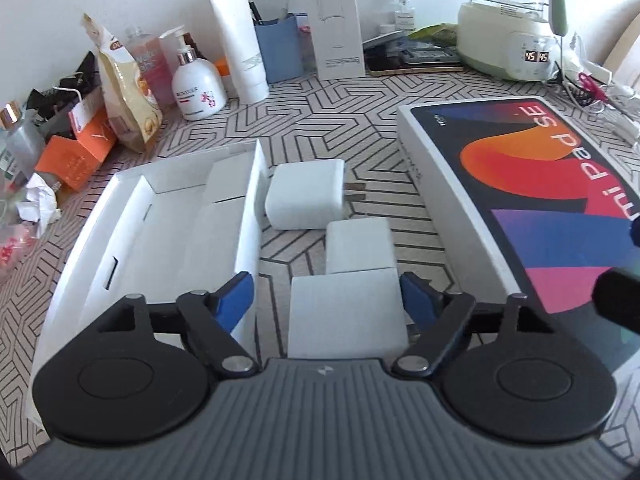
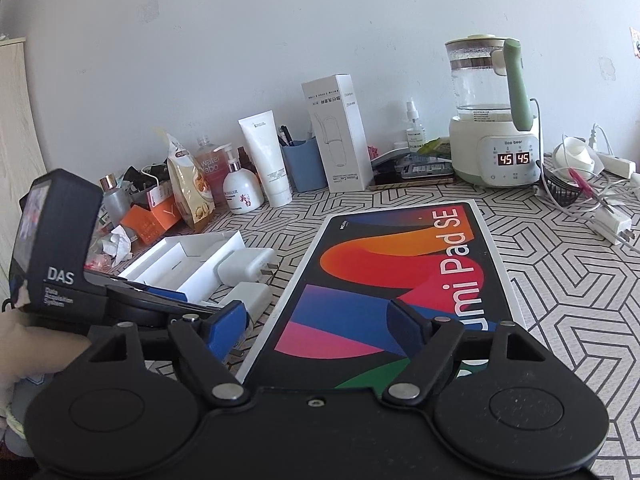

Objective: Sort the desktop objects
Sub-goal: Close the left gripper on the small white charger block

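Observation:
My left gripper (image 1: 328, 300) is open, its blue fingers either side of the nearest white block (image 1: 346, 314), not pressing it. A second white charger (image 1: 358, 244) lies just beyond it, and a third white charger with prongs (image 1: 306, 194) lies further out beside the open white cardboard tray (image 1: 160, 224). The colourful Pad SE box (image 1: 532, 200) lies to the right. My right gripper (image 2: 316, 326) is open and empty above the near end of that box (image 2: 400, 280). The left gripper's body (image 2: 60, 240) shows at the left of the right wrist view.
Along the wall stand a snack bag (image 1: 128, 92), lotion pump bottle (image 1: 198, 88), white tube (image 1: 240, 40), blue pen holder (image 1: 280, 46), tall white carton (image 1: 332, 20) and a kettle warmer (image 2: 496, 120). Cables and a plug (image 2: 612, 220) lie at the right. An orange box (image 1: 76, 152) sits left.

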{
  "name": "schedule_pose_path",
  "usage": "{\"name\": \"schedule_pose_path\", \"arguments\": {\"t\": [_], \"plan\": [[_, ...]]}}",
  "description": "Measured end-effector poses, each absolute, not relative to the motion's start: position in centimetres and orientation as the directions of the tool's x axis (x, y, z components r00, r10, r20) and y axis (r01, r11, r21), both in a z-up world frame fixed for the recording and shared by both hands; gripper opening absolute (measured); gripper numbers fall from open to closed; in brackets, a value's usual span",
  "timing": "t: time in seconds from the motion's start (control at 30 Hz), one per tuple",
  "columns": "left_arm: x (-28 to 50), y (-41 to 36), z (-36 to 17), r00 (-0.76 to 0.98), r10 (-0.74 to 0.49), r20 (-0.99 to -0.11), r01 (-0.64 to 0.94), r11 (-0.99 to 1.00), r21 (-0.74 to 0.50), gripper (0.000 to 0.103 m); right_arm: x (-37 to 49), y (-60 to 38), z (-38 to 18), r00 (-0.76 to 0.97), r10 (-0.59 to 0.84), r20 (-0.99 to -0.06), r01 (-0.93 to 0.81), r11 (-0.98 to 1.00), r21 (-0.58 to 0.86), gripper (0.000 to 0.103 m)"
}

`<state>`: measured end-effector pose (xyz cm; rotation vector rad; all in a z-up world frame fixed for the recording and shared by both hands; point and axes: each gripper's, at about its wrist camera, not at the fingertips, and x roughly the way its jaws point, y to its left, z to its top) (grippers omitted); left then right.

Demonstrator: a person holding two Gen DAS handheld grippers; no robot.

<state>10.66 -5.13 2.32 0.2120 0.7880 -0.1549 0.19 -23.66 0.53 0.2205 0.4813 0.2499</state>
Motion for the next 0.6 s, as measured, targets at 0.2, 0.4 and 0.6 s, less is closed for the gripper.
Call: {"name": "schedule_pose_path", "arguments": {"t": [0.2,0.4,0.6], "plan": [[11.6,-4.6,1.4,0.621,-0.143,-0.77,0.238,0.971,0.012,0.079,0.3,-24.6,0.4,0.869,0.267,-0.416,-0.161,0.949,0.272,0.083],[11.5,-5.1,1.4,0.637,-0.176,-0.75,0.254,0.967,-0.011,0.063,0.3,-24.8,0.1,0.872,0.25,-0.421,-0.145,0.953,0.266,0.086],[11.4,-4.9,1.5,0.649,-0.188,-0.737,0.252,0.967,-0.024,0.057,0.4,-24.7,-0.2,0.866,0.24,-0.438,-0.134,0.957,0.259,0.086]]}}
